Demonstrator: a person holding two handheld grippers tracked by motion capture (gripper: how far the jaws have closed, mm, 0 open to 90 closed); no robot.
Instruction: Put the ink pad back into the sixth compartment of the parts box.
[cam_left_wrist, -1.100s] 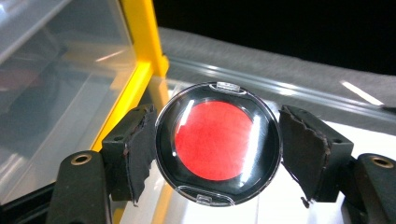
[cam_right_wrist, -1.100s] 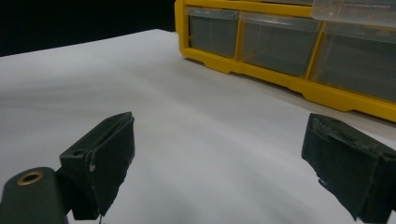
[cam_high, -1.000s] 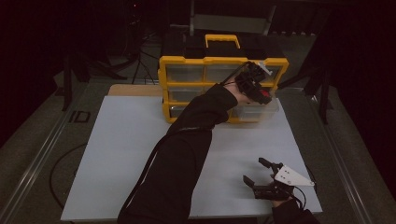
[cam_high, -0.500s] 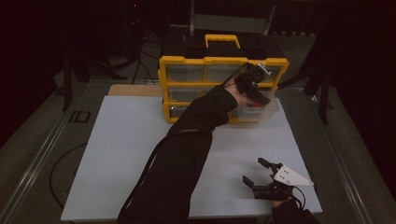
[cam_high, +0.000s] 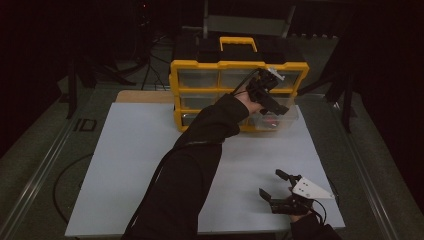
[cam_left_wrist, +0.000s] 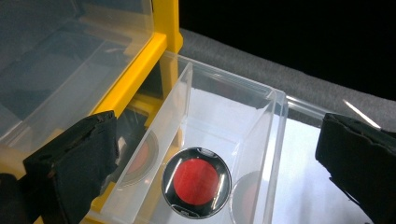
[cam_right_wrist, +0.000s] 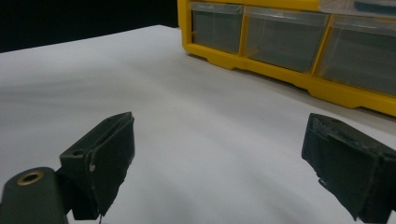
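Observation:
A yellow organizer (cam_high: 235, 70) with clear drawers stands at the back of the white table. Its bottom right drawer (cam_high: 282, 119) is pulled out. A round red disc in a black rim (cam_left_wrist: 196, 182) lies flat on the floor of this clear drawer (cam_left_wrist: 261, 126). My left gripper (cam_high: 277, 106) hangs just over the drawer, and its jaws have just been opening. In the left gripper view my left gripper (cam_left_wrist: 217, 133) stands open, wide apart, with the disc below and touching neither pad. My right gripper (cam_high: 270, 183) rests open near the front right of the table, nothing between its fingers.
The white tabletop (cam_high: 130, 150) spreads left of the person's dark sleeve (cam_high: 200, 150). In the right gripper view the organizer's bottom row of shut drawers (cam_right_wrist: 280, 42) stands ahead of my right gripper (cam_right_wrist: 219, 133). Dark floor and stands ring the table.
The left gripper has edged slightly up and back over the pulled-out drawer. The right gripper has stayed in place.

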